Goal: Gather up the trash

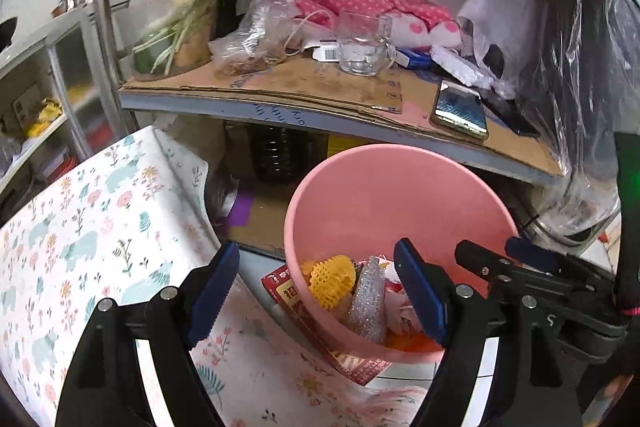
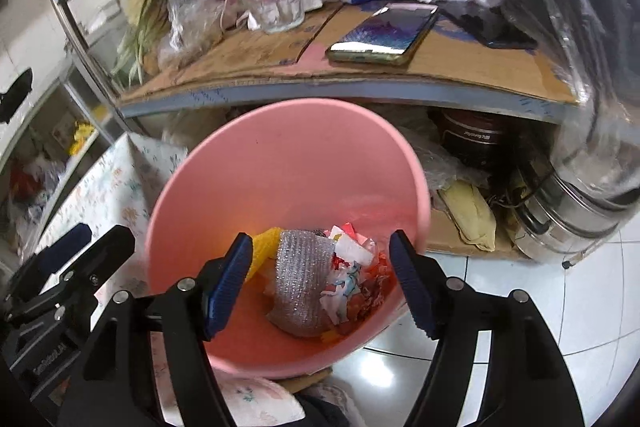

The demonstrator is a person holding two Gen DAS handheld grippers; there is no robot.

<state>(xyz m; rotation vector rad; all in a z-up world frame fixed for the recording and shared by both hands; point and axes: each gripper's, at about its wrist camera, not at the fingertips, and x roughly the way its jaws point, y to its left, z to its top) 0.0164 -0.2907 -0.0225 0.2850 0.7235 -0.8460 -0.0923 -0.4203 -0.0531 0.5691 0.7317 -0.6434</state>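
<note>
Both tools hang over a pink bin on the floor, angled down into it. The right tool [image 2: 320, 283] is spread, nothing between its blue pads; the trash lies below, at the bottom. The left tool [image 1: 316, 291] is also spread and empty, straddling the near rim. Inside the pink bin [image 2: 280, 163] lie a silver bubble-wrap piece [image 2: 304, 279], a yellow foam net [image 1: 332, 279] and crumpled wrappers [image 2: 356, 267]. A floral-covered table [image 1: 92, 211] stands to the left. Behind, a cardboard-lined shelf [image 2: 460, 67] holds a phone [image 2: 384, 35] and a glass mug [image 1: 364, 47]. The risk, as I judge it: the shelf edge is close, so reaching for more trash could knock the phone or mug, or tip the light bin.
</note>
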